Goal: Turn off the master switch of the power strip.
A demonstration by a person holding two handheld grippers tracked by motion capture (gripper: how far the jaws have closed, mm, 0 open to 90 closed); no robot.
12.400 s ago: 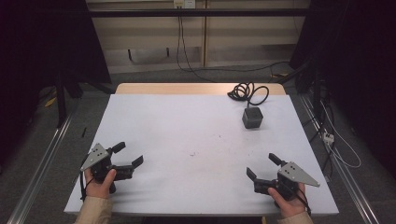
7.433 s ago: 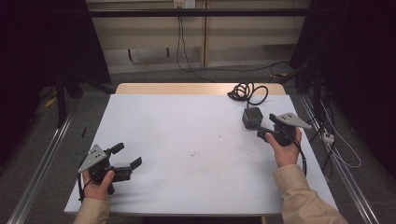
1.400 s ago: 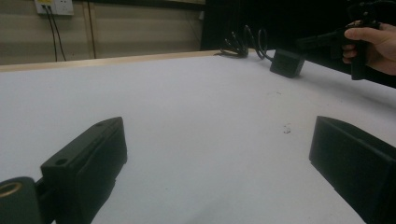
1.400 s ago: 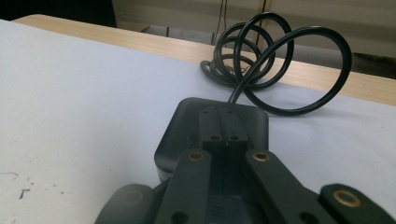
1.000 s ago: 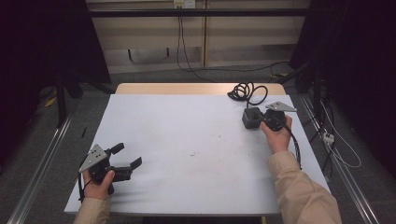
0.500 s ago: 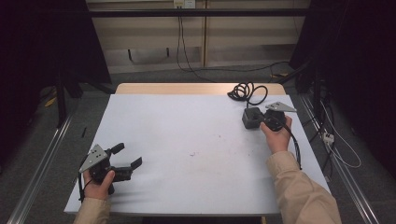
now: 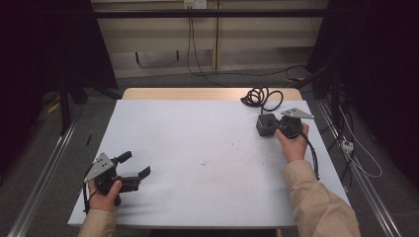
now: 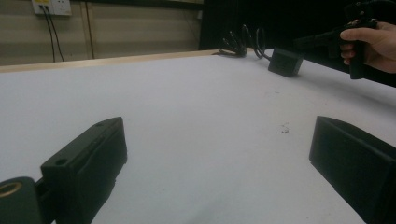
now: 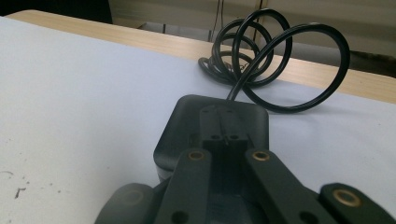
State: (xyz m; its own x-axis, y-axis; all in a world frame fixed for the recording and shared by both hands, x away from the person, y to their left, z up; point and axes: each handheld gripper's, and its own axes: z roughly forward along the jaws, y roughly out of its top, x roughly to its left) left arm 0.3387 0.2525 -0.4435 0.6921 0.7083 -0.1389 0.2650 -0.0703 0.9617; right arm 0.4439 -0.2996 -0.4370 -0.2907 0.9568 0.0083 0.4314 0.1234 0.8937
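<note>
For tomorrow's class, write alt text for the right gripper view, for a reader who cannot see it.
The right gripper, jaws together, sits over a dark adapter block on a white table. A looped black cable lies behind the block.

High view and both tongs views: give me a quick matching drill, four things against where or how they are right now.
Things:
1. left tongs
2. right tongs
3. black box
4. coiled cable

States:
A. looped at the table's far edge
B. jaws wide apart over bare table
C. jaws together against the box
D. far right, cable trailing from it

Pairs: 1-B, 2-C, 3-D, 4-A
</note>
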